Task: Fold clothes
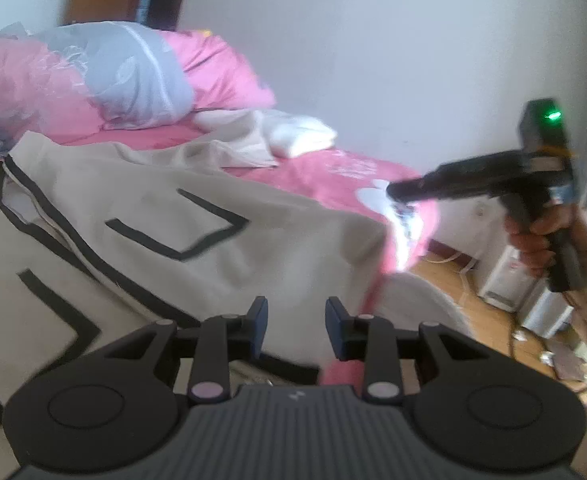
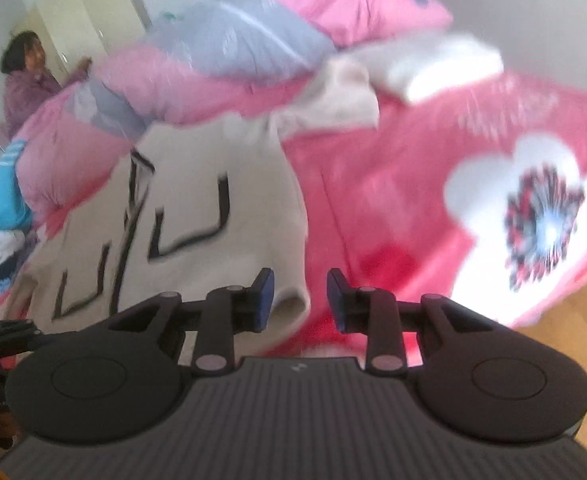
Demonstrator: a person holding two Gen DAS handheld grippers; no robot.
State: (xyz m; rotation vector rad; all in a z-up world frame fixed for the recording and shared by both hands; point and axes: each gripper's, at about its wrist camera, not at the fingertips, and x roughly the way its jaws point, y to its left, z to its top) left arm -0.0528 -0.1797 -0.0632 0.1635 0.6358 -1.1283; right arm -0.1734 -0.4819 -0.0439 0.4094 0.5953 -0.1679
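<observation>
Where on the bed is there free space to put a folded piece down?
The bare pink sheet between the beige jacket, the flower print and the white folded cloth is free. The crumpled quilt crowds the head end.

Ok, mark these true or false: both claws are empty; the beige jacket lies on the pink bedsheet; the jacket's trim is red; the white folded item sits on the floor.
1. Both claws are empty: true. The left claw and right claw stand open with nothing between them.
2. The beige jacket lies on the pink bedsheet: true.
3. The jacket's trim is red: false. It is black.
4. The white folded item sits on the floor: false. It rests on the bed, near the wall.
</observation>
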